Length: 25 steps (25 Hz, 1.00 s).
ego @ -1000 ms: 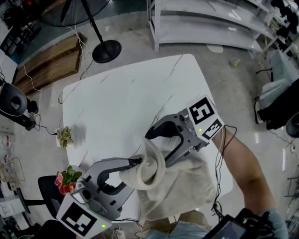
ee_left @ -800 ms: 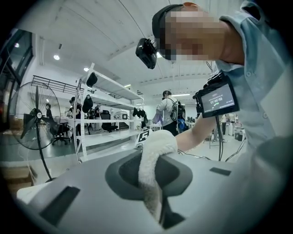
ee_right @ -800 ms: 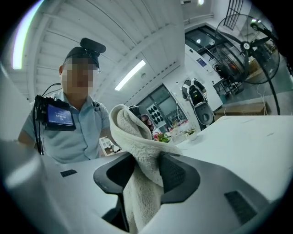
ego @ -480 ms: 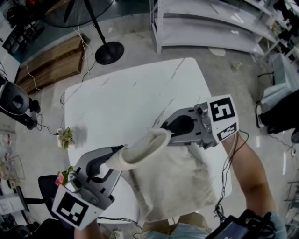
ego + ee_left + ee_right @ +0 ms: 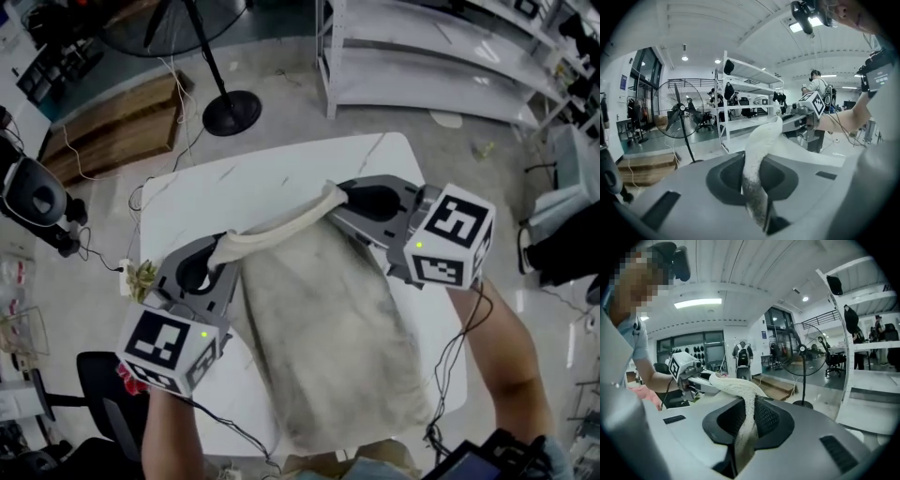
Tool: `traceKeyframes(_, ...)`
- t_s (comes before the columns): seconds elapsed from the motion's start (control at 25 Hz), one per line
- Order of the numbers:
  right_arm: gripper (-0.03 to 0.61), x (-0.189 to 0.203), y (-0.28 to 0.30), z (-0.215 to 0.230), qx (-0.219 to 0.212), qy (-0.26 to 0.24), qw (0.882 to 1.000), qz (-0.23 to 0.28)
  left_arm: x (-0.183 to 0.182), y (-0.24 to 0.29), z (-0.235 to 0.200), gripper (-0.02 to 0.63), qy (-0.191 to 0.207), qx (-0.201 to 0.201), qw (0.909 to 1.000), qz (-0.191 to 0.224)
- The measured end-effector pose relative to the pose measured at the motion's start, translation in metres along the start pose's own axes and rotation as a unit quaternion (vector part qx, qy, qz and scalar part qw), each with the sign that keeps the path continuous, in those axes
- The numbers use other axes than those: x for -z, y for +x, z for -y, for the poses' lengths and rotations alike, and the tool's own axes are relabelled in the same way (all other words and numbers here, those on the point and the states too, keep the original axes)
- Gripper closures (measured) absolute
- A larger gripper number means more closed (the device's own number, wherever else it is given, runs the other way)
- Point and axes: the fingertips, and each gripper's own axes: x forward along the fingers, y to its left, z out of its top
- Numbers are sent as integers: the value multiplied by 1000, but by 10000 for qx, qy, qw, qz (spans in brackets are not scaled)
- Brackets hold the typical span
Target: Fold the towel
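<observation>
My left claw (image 5: 217, 248) and my right claw (image 5: 339, 195) each clench a top corner of the cream towel (image 5: 319, 328). Its upper edge is stretched between them above the white surface (image 5: 253, 187). The right claw's jaws have just been closing, with towel cloth between them. The rest of the towel spreads down over the surface toward me.
</observation>
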Motion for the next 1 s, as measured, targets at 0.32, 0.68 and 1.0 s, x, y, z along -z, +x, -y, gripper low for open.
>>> traceKeyframes(0.32, 523, 3, 41, 54, 495, -229, 9984, -178, 16, 59, -58, 553, 27, 34, 10000, -82)
traceKeyframes(0.68, 313, 122, 67, 125, 1488, 599, 9773, -1386, 95, 105, -99, 213, -375, -254, 9929, -1101)
traceKeyframes(1.0, 315, 85, 14, 92, 1383, 836, 9841, -735, 50, 44, -68, 215, -522, -323, 9974, -372)
